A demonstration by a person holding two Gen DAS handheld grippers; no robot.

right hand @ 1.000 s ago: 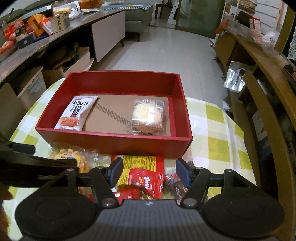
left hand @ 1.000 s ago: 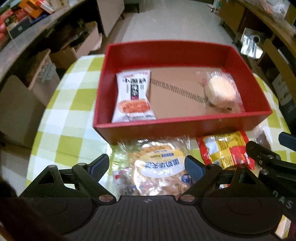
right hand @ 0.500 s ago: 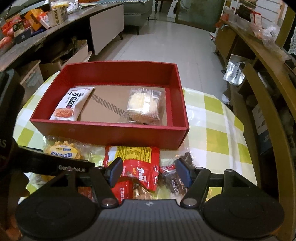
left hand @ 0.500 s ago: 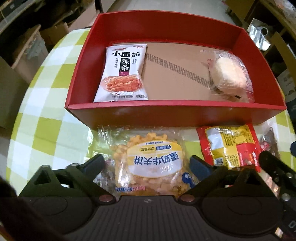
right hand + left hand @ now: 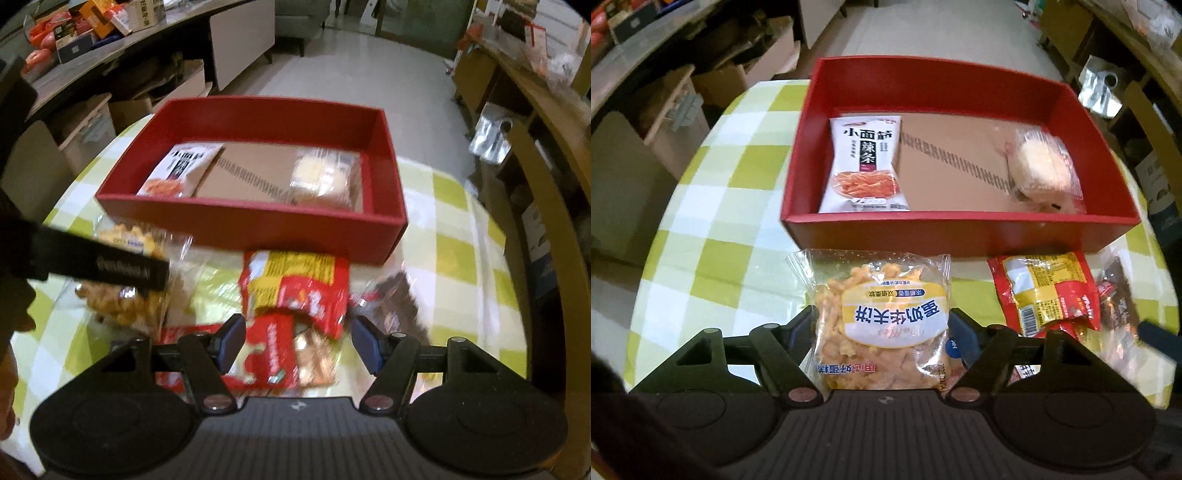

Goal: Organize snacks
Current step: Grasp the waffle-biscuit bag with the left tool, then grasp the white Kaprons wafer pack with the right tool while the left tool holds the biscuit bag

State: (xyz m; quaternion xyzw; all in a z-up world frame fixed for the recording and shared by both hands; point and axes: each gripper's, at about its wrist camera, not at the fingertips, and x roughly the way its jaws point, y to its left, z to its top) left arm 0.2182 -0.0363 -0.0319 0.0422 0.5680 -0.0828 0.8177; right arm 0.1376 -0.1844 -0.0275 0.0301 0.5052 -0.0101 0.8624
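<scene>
The left gripper [image 5: 881,328], just closing, pinches the waffle bag [image 5: 882,325], hiding its lower edge.

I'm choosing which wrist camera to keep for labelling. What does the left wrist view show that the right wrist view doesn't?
Left wrist only: the waffle bag's label, readable, squeezed between the left tongs, whose jaws have just been closing on it.

Right wrist only: the right tongs open over the red packets, and the left tongs seen from the side.

Both: red box holding a spicy-strip packet and a wrapped cake, on the checked tablecloth.
</scene>
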